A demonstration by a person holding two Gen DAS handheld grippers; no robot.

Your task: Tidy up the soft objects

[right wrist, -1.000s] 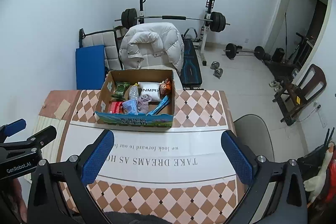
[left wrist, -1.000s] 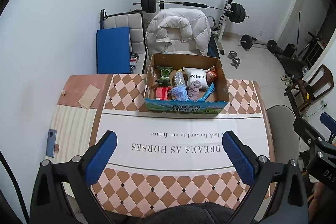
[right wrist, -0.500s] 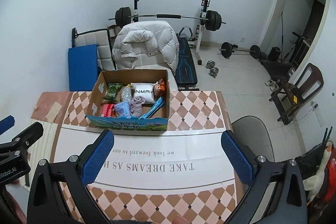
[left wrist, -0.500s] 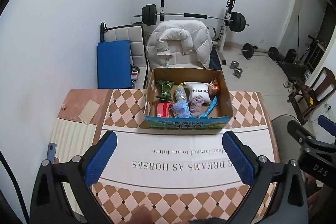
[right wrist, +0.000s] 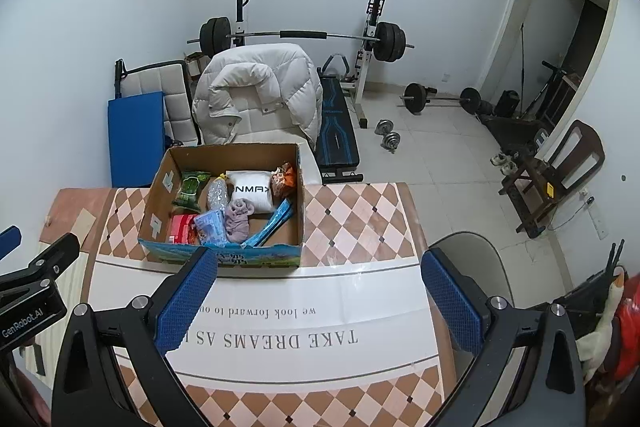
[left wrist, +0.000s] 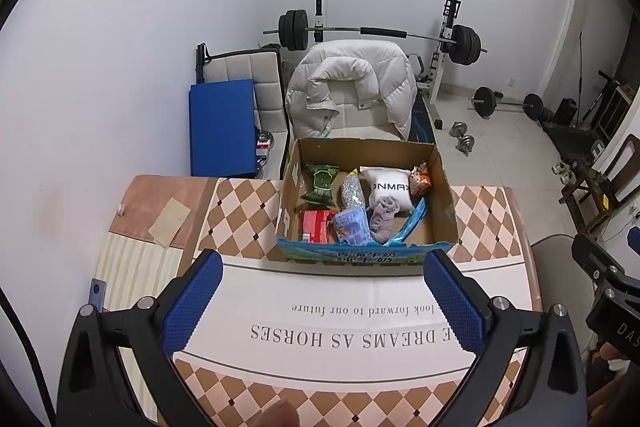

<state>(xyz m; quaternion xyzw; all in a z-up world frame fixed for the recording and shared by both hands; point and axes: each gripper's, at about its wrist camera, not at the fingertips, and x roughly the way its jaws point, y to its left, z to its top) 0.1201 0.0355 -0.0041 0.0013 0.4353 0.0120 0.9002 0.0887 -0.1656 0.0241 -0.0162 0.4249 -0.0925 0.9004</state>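
A cardboard box (left wrist: 442, 187) stands on the far part of the table (left wrist: 240, 219); it also shows in the right wrist view (right wrist: 160, 183). It holds soft packs: a white pouch (left wrist: 390, 187), a green packet (left wrist: 320, 183), a red pack (left wrist: 316, 227), a blue pack (left wrist: 352, 229), a purple cloth (left wrist: 382, 219) and an orange snack bag (left wrist: 420, 179). My left gripper (left wrist: 324, 307) is open and empty, high above the table's near part. My right gripper (right wrist: 320, 305) is open and empty, to the right of the left one.
A chair with a white puffer jacket (left wrist: 352, 91) stands behind the table. A blue mat (left wrist: 222, 127) leans on the wall at left. A barbell rack (left wrist: 380, 35), dumbbells (left wrist: 464, 139) and a wooden chair (right wrist: 560, 171) are beyond. A grey chair (right wrist: 472, 259) is at the table's right.
Both grippers have risen and pulled back, so the box and table appear lower and farther away. Both stay open and empty.
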